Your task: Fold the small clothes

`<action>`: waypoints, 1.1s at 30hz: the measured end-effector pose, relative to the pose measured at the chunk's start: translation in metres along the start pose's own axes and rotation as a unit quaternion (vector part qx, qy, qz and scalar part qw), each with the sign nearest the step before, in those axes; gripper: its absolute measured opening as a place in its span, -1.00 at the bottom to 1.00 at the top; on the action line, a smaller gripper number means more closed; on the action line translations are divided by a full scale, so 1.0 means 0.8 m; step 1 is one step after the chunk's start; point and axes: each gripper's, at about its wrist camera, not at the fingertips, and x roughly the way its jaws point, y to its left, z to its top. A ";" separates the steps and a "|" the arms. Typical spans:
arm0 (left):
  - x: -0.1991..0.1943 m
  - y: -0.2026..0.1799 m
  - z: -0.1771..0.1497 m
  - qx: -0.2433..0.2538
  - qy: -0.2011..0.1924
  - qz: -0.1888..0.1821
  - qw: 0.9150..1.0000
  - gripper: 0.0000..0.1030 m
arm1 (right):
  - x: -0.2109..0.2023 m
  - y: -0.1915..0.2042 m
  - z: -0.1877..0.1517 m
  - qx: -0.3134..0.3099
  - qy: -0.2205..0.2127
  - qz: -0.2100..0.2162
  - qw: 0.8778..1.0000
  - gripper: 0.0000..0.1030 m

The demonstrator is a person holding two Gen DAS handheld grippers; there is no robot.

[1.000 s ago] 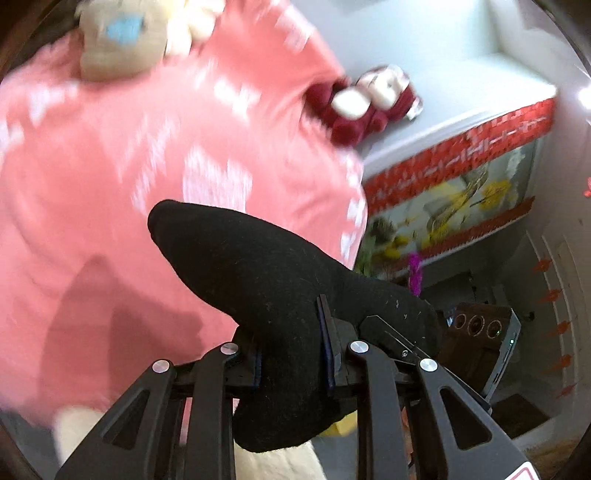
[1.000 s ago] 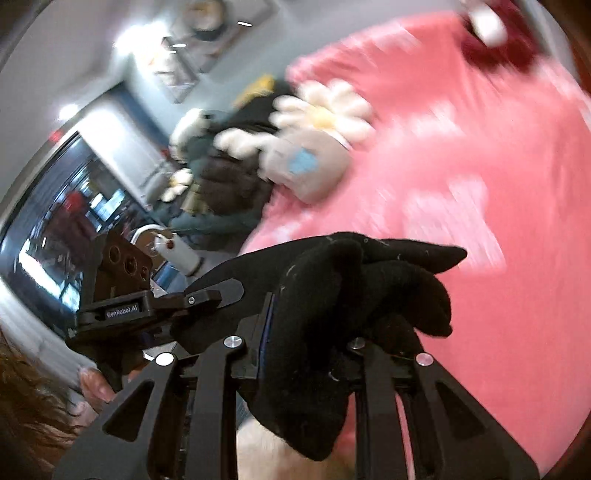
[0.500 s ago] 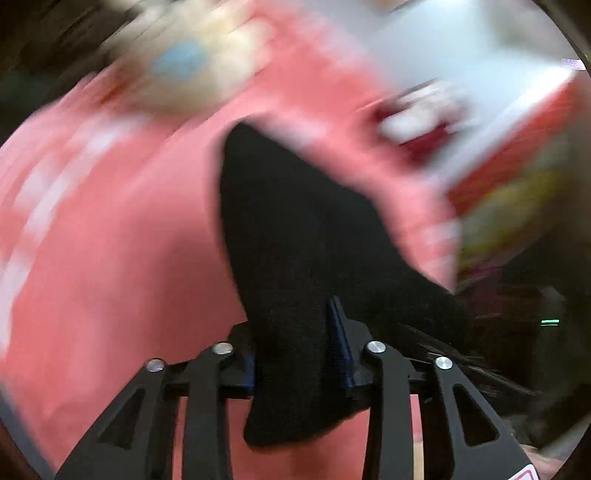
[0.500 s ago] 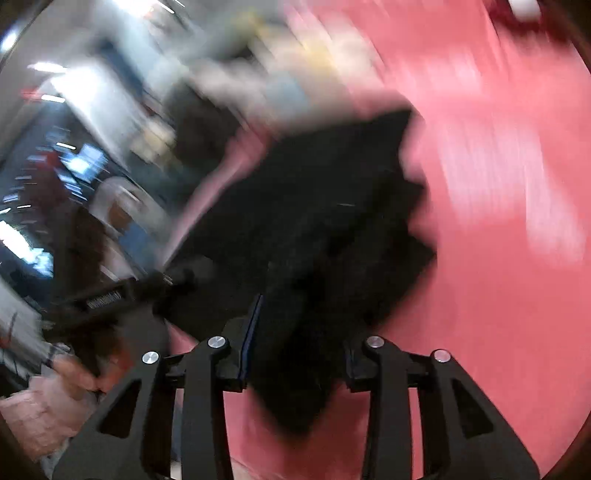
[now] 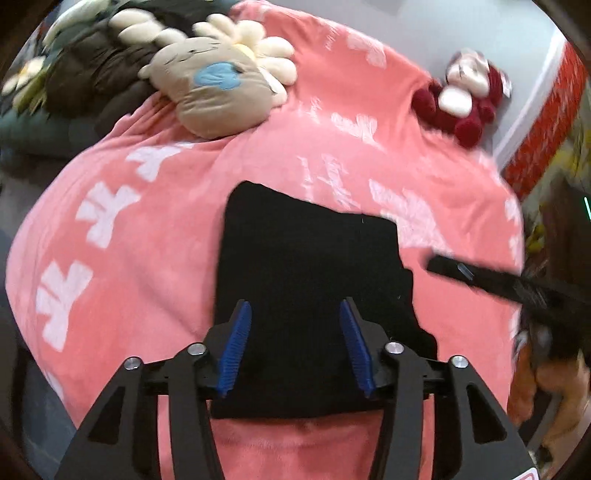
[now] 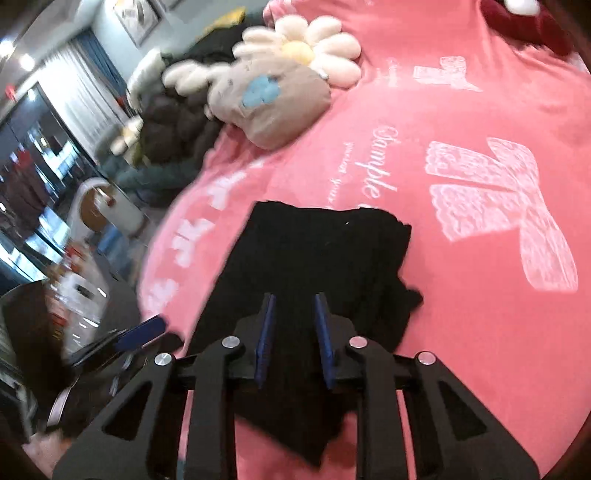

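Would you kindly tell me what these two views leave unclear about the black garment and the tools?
- Left wrist view: the near edge of the black garment is hidden behind the left tool.
- Left wrist view: the right tool is motion-blurred and cut off by the image edge.
- Right wrist view: whether the right tool touches the fabric cannot be told.
- Both views: the garment's type is unclear; no seams show.

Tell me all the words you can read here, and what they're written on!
"Sample": white curly script on the pink blanket.
A smaller line of script beside it on the blanket: too small to read.
Big white lacy "T" shapes printed over the blanket: more pattern than words.
Picture on the far wall: too blurred to read.
Nothing readable on the black cloth or the plush toys.
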 end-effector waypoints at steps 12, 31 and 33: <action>0.055 -0.006 -0.040 0.037 0.077 0.039 0.996 -0.05 | -0.013 0.013 -0.043 0.000 0.025 -0.009 1.000 -0.71; 0.032 -0.009 -0.062 0.015 0.117 0.054 0.991 -0.02 | -0.033 0.015 -0.102 0.034 0.040 -0.046 0.998 -0.66; 0.022 -0.012 -0.062 0.006 0.119 0.051 0.992 -0.02 | -0.054 0.025 -0.107 0.028 0.027 -0.046 0.998 -0.66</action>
